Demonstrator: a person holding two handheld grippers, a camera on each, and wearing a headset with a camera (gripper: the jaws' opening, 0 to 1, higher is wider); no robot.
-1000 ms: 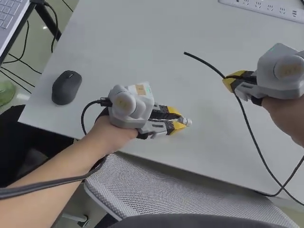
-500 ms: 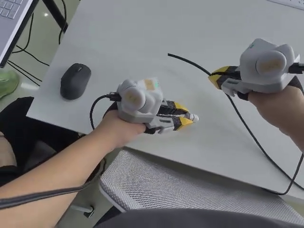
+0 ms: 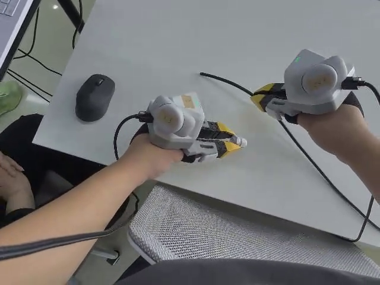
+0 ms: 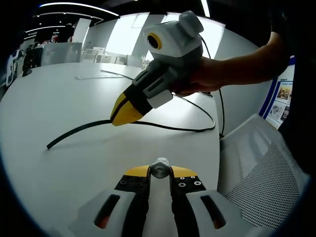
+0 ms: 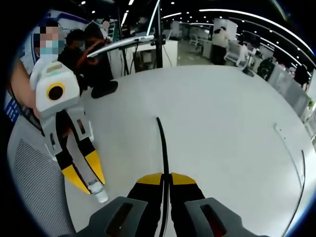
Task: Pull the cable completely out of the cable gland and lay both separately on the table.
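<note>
My left gripper [image 3: 236,143] [image 4: 159,171] is shut on a small grey cable gland [image 3: 240,142] [image 4: 159,167] [image 5: 99,192], whose tip pokes out past the yellow jaws near the table's front edge. My right gripper [image 3: 257,97] [image 5: 166,179] is shut on a thin black cable [image 3: 222,81] [image 4: 79,130] [image 5: 162,143]. The cable's free end lies on the white table [image 3: 178,47] ahead of the jaws, apart from the gland. Behind the right gripper the cable trails across the table and off its near edge [image 3: 320,178].
A dark computer mouse [image 3: 94,97] lies on the table at the left. A mesh chair [image 3: 225,237] sits under the front edge. A laptop corner [image 3: 9,18] shows at the top left. People stand beyond the table in the right gripper view.
The right gripper has moved left and closer to the left gripper with the cable, whose free end slid left. The left gripper still holds the gland in much the same place.
</note>
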